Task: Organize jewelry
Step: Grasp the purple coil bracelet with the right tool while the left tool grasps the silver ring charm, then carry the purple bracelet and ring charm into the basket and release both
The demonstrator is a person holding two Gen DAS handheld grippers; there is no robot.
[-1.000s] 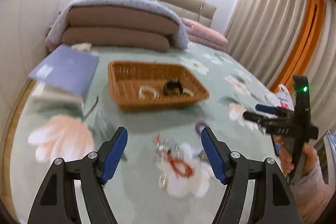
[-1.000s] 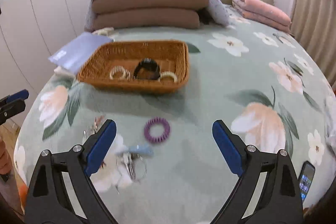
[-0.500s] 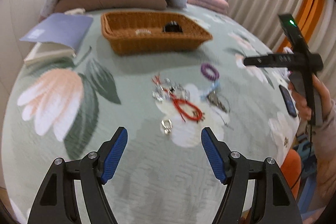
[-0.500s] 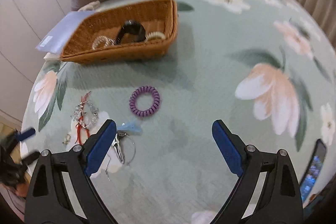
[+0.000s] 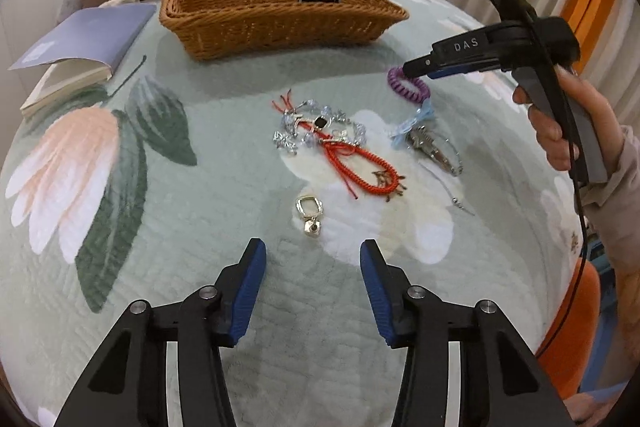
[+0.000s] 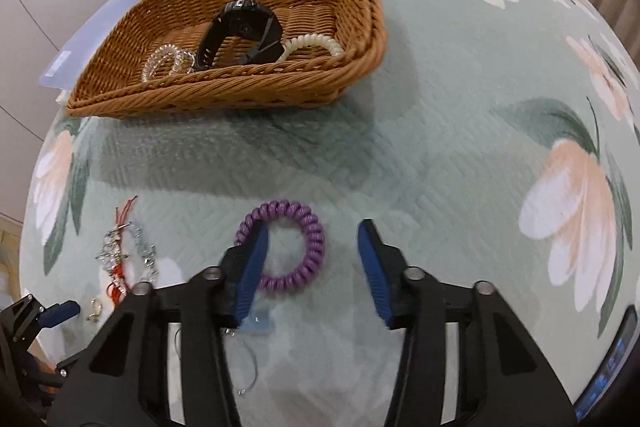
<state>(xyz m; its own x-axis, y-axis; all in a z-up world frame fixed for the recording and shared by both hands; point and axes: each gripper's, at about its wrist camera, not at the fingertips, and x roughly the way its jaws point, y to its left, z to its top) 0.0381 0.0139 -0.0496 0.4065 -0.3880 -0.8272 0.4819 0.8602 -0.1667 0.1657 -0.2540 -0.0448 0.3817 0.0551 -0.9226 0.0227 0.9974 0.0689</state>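
Lying on the flowered green bed [image 6: 420, 163], the purple coil hair ring [image 6: 298, 247] sits just in front of the brown woven basket [image 6: 240, 95]. The right tool [image 6: 312, 259] is spread wide, one finger over the ring's left side. The left tool [image 5: 312, 267] is spread too, just before a small gold charm [image 5: 310, 215].

The quilt [image 6: 440, 147] is pale green with peach-and-white flowers and dark green leaves. The basket [image 6: 240, 95] is woven tan, holding a black watch [image 6: 240, 27]. The coil tie [image 6: 304, 247] is purple, the cord [image 5: 360, 167] red. Both claws [image 5: 312, 279] [image 6: 316, 263] are black with blue pads.
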